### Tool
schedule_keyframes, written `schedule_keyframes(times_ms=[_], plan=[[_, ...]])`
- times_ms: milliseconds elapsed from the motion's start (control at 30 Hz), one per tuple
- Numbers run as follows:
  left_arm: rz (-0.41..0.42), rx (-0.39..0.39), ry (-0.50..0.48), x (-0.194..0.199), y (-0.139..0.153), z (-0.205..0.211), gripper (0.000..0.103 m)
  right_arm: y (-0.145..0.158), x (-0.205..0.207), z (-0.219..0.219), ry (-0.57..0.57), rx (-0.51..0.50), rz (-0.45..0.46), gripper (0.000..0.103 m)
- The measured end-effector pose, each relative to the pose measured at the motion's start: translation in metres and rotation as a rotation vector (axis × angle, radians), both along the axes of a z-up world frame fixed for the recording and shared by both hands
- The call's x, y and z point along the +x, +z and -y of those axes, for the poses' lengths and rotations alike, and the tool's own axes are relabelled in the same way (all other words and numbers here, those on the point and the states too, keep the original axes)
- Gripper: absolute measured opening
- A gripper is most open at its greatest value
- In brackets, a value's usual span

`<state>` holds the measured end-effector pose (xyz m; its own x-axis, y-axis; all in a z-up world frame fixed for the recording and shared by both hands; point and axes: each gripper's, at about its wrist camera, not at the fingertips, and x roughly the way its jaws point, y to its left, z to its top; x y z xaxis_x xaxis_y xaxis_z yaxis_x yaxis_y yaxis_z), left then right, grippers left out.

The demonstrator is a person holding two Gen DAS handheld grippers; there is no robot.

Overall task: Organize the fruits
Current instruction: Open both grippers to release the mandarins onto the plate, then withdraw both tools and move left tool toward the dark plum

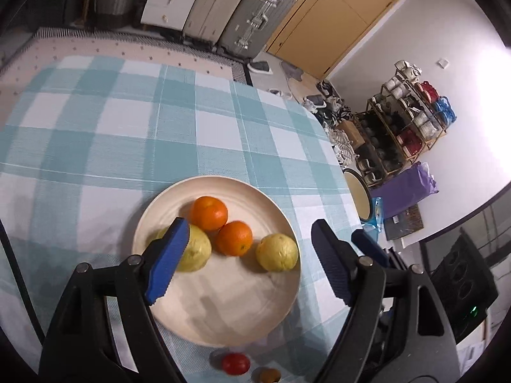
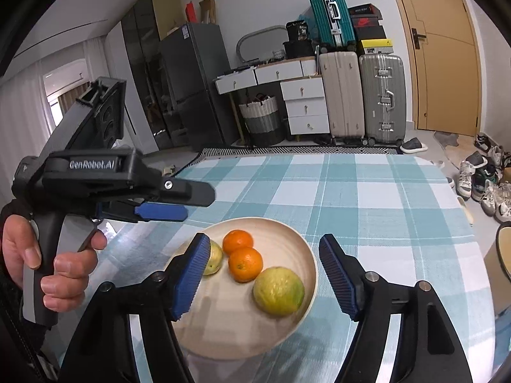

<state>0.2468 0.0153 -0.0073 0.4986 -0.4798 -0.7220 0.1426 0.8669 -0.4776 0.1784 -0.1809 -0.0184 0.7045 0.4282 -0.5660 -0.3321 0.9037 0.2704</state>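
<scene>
A cream plate (image 1: 223, 319) on the checked tablecloth holds two oranges (image 1: 209, 213) (image 1: 233, 238) and two yellow-green fruits (image 1: 277, 252) (image 1: 196, 252); the left one is partly hidden by a blue pad. My left gripper (image 1: 249, 221) hovers open above the plate's near side, holding nothing. In the right wrist view the same plate (image 2: 223, 319) shows the oranges (image 2: 238, 241) (image 2: 245, 264) and the large yellow-green fruit (image 2: 278, 291). My right gripper (image 2: 264, 237) is open above them, empty. A hand (image 2: 64, 265) holds the left gripper (image 2: 196, 204) at the left.
A small red fruit (image 1: 235, 363) and a brown one (image 1: 270, 375) lie on the cloth just in front of the plate. The table's right edge (image 1: 338, 166) drops to a floor with shoes (image 2: 479, 178) and a shoe rack (image 1: 399, 134). Suitcases (image 2: 380, 95) stand beyond the far edge.
</scene>
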Motion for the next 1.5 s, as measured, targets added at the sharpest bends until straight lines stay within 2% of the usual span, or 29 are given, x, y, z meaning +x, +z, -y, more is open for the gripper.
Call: schedule_keyframes(times_ms=[67, 133, 267, 333, 667, 833, 900, 1100, 1333, 1500], plan=[[0.03, 0.028, 0.006, -0.014, 0.008, -0.001, 0.077, 0.004, -0.01, 0.001, -0.005, 0.006, 0.009, 0.073], [0.065, 0.058, 0.008, -0.028, 0.017, -0.001, 0.078, 0.007, -0.018, 0.002, -0.01, 0.008, 0.015, 0.081], [0.139, 0.102, 0.019, -0.061, 0.035, -0.003, 0.081, 0.014, -0.034, 0.003, -0.021, 0.007, 0.029, 0.082], [0.162, 0.115, 0.018, -0.075, 0.041, -0.003, 0.081, 0.017, -0.041, 0.004, -0.029, 0.014, 0.035, 0.087], [0.225, 0.202, 0.075, -0.137, 0.05, -0.009, 0.085, 0.025, -0.074, 0.009, -0.055, 0.032, 0.051, 0.095], [0.222, 0.214, 0.074, -0.159, 0.044, -0.012, 0.094, 0.026, -0.089, 0.005, -0.047, 0.022, 0.054, 0.1], [0.228, 0.218, 0.083, -0.166, 0.042, -0.014, 0.102, 0.026, -0.095, 0.004, -0.042, 0.02, 0.051, 0.101], [0.241, 0.259, 0.084, -0.19, 0.03, -0.015, 0.102, 0.024, -0.11, 0.003, -0.047, 0.004, 0.045, 0.103], [0.21, 0.277, 0.066, -0.209, 0.002, -0.02, 0.102, 0.021, -0.122, -0.001, -0.037, -0.017, 0.039, 0.103], [0.15, 0.29, 0.023, -0.217, -0.025, -0.02, 0.102, 0.018, -0.131, -0.005, -0.03, -0.039, 0.035, 0.103]])
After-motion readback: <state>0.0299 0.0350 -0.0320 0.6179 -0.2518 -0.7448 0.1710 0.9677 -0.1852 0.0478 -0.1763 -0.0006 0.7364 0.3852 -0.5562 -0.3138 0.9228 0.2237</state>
